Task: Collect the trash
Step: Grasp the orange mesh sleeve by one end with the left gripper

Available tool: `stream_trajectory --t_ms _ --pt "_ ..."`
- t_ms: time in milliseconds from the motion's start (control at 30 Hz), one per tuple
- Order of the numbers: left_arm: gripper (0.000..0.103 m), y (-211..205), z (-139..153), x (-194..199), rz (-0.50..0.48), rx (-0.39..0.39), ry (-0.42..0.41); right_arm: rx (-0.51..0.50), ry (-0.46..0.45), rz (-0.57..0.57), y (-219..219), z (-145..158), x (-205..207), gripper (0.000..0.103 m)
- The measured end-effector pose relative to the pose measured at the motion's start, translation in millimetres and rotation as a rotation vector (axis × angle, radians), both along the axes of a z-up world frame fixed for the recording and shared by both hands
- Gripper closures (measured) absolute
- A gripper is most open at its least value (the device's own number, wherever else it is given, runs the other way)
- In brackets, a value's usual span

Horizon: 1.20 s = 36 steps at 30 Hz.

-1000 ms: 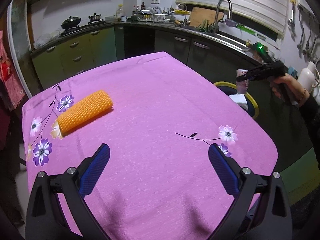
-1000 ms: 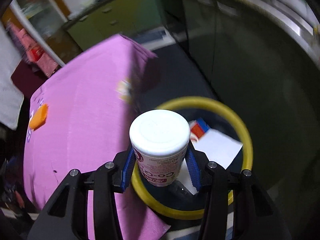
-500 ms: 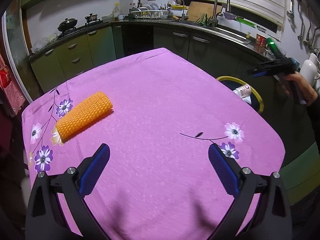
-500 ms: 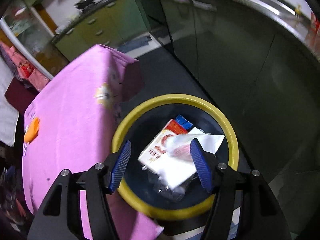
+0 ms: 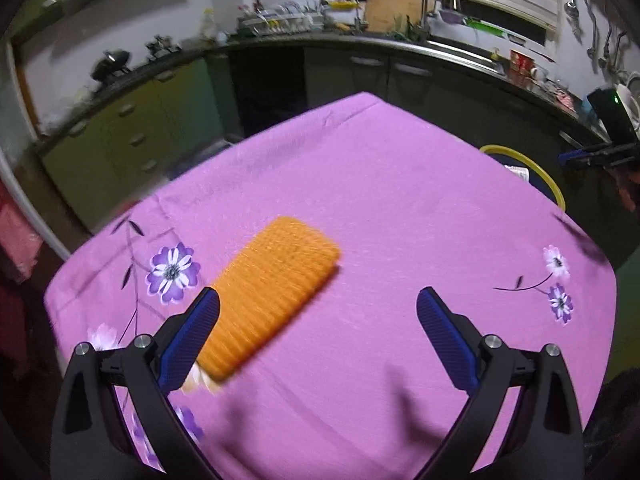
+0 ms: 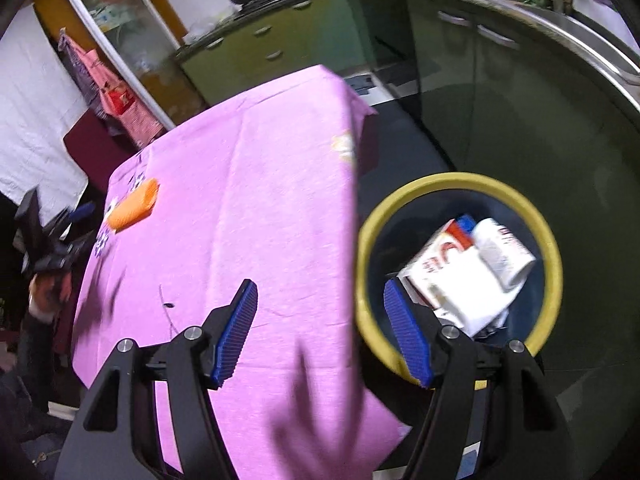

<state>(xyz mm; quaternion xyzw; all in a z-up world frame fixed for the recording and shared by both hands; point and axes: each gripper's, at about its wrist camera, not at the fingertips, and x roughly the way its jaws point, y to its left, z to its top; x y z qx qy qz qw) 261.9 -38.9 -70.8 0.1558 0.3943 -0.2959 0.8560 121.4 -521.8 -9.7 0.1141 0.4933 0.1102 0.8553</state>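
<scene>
Left wrist: left gripper [image 5: 318,312] wide open, empty; orange mesh [image 5: 269,294] on tablecloth [image 5: 400,208] between fingers, nearer 9 o'clock pad. Right wrist: right gripper [image 6: 322,330] open, empty; bin [image 6: 556,256] at 3 o'clock holds carton [image 6: 436,268], cup [image 6: 502,252].

My feeds were dim; the kitchen background sat in gloom while the pink tablecloth [image 5: 400,208] took the light. Motion blur smeared the orange mesh roll [image 5: 268,296]. Soft shadows fell near both cameras, and fisheye curvature bent every edge.
</scene>
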Motion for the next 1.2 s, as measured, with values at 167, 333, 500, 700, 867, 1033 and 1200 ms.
stream_trajectory --t_ms 167,333,500,700,867,1033,1200 --pt "0.009 10 -20 52 -0.056 0.068 0.033 0.035 0.032 0.019 11 -11 5 0.037" --pt "0.009 8 -38 75 -0.135 0.079 0.125 0.032 0.06 0.011 14 -18 11 0.037" --pt "0.009 1 -51 77 -0.187 0.125 0.15 0.028 0.076 0.007 17 -20 19 0.036" --pt "0.009 -1 -54 79 -0.191 0.114 0.147 0.028 0.085 0.028 29 -21 22 0.036" --pt "0.031 -4 -59 76 -0.197 0.131 0.147 0.028 0.091 0.033 33 -23 22 0.036" --pt "0.042 -1 -58 73 -0.182 0.106 0.136 0.034 0.086 0.033 33 -21 17 0.036" --pt "0.044 -3 -56 64 -0.168 0.135 0.128 0.041 0.084 0.034 31 -23 14 0.036"
